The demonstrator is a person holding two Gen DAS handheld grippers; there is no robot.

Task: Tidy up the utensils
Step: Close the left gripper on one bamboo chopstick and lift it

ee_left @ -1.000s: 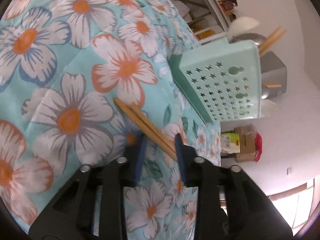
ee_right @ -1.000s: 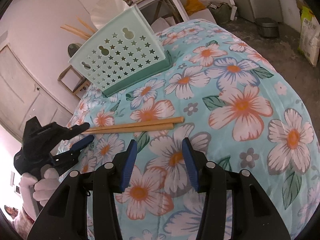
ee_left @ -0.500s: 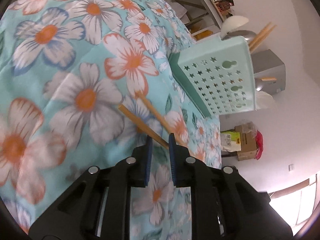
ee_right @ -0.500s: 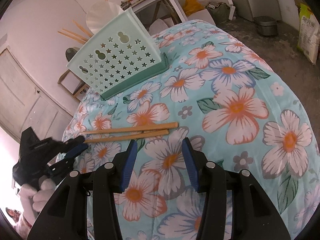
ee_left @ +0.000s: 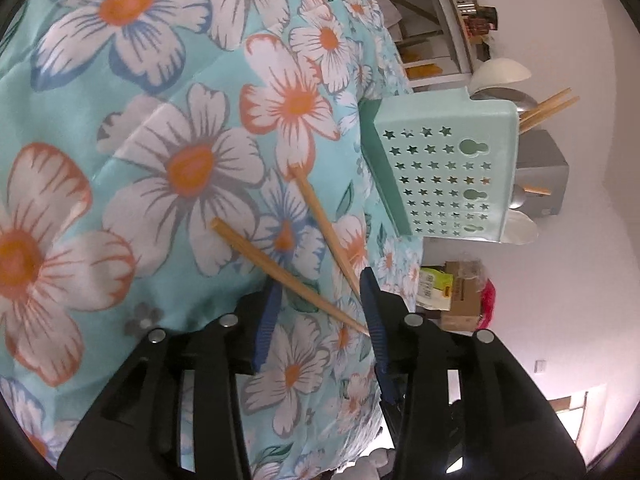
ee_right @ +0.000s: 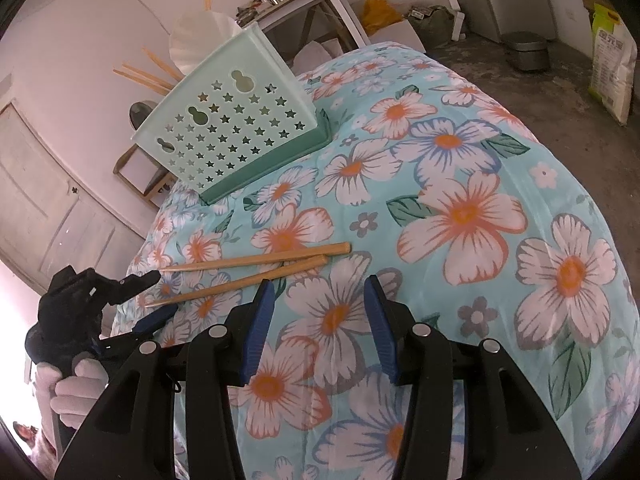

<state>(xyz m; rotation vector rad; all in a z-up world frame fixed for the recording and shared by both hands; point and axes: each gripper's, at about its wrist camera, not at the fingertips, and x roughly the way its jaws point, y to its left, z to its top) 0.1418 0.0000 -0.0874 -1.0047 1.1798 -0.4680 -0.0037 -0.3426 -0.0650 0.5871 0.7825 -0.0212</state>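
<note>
Two wooden chopsticks (ee_right: 256, 260) lie on the floral cloth (ee_right: 460, 216) that covers the worktop, in front of the mint-green utensil basket (ee_right: 236, 120) with its star-shaped holes. In the right wrist view their long axes run roughly across the picture, thick square ends toward the right and thin tips toward the left, and they are no longer parallel: they sit close at the thick ends and spread apart toward the tips. In the left wrist view the same pair (ee_left: 320, 220) forms a narrow V that points toward the camera, the thick ends out on the cloth and the tips coming in at the left claw (ee_left: 320, 312). That claw has just been opening; its blue pads now stand apart with both thin tips lying in the gap between them, one tip reaching close to the right-hand pad, and neither pad presses on the wood. A gloved hand (ee_right: 68, 384) holds this claw at the left edge of the right wrist view. The right claw (ee_right: 320, 312) hovers over the cloth just on the near side of the chopsticks, its jaws apart and nothing between them. More chopsticks (ee_right: 148, 72) and a white ladle (ee_right: 200, 40) stand up out of the basket.
</note>
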